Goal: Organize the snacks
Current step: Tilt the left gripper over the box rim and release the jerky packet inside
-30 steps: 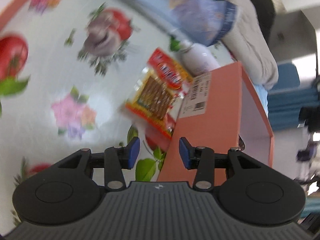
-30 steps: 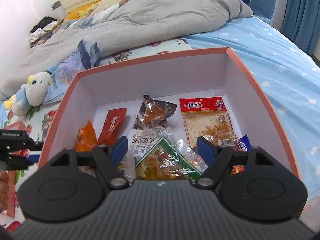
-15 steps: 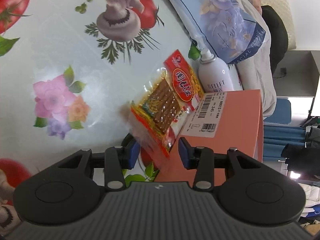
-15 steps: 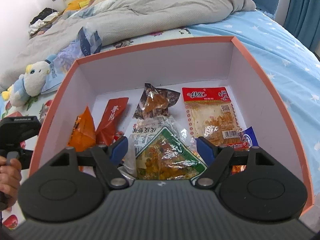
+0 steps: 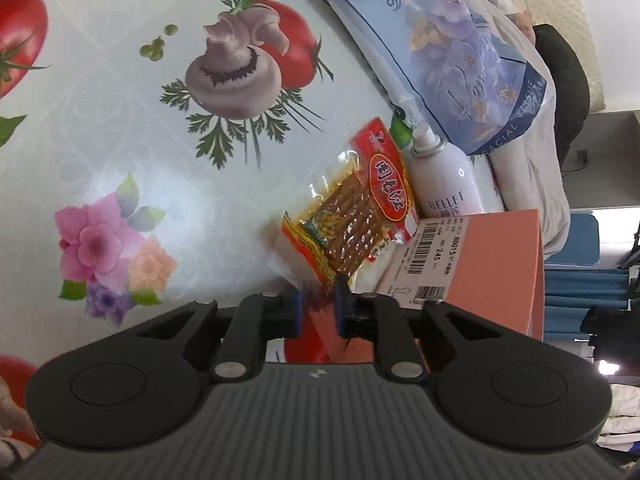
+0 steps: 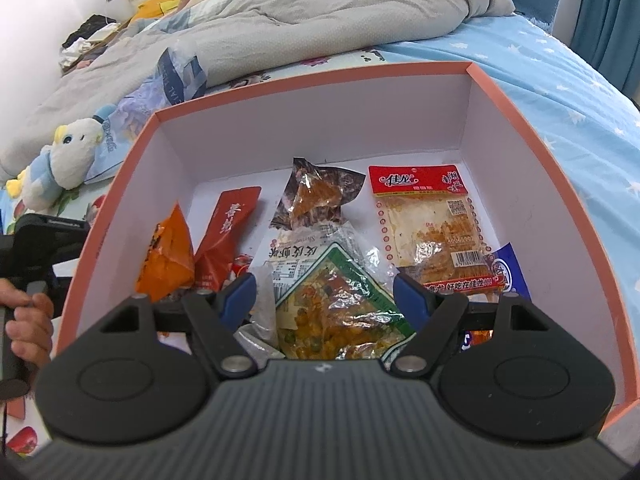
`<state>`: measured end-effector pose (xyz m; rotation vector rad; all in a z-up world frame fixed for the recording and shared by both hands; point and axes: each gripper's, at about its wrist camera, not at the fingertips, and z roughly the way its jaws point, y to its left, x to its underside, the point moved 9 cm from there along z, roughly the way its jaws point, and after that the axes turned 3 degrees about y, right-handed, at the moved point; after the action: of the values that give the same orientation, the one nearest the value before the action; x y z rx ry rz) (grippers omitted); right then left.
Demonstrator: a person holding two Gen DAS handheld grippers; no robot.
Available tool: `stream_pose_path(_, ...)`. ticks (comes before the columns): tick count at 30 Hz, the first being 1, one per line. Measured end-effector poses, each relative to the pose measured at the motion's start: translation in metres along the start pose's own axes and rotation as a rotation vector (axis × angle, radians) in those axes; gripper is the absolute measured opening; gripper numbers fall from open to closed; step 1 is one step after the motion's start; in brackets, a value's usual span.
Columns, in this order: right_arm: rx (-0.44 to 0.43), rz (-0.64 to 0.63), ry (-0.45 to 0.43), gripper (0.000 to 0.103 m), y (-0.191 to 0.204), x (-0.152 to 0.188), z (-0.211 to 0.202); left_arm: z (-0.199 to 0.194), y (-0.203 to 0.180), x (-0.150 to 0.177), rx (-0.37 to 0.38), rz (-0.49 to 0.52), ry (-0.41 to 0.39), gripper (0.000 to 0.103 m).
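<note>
- Snack packet (image 5: pixel 352 220): glossy crinkled plastic film.
- Box (image 6: pixel 316 128): matt cardboard.
- Tablecloth (image 5: pixel 120 140) under the packet: smooth, shiny printed vinyl.
- Quilt (image 6: pixel 320 12) behind the box: soft cloth.

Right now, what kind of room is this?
Most likely a bedroom. A rumpled grey duvet lies on a bed with a blue starry sheet, and a stuffed toy bird sits beside the orange snack box.
</note>
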<state>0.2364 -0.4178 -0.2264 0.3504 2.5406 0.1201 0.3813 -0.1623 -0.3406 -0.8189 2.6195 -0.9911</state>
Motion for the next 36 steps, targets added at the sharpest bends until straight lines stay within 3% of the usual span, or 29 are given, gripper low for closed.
stream_pose_path(3, -0.001, -0.001, -0.004, 0.077, 0.0, 0.001, -0.002, -0.004, -0.004, -0.001, -0.009, 0.033, -0.014, 0.003)
stream_pose_path(7, -0.002, 0.004, -0.01, 0.077, 0.0, 0.002, -0.006, -0.019, -0.018, 0.001, -0.004, 0.101, -0.043, 0.001)
stream_pose_path(24, -0.018, 0.006, -0.086, 0.077, 0.018, 0.004, -0.044, -0.118, -0.084, 0.023, 0.088, 0.279, -0.147, 0.0)
stream_pose_path(36, -0.02, 0.035, -0.137, 0.077, 0.024, 0.009, -0.071, -0.169, -0.144, 0.058, 0.148, 0.473, -0.174, 0.0)
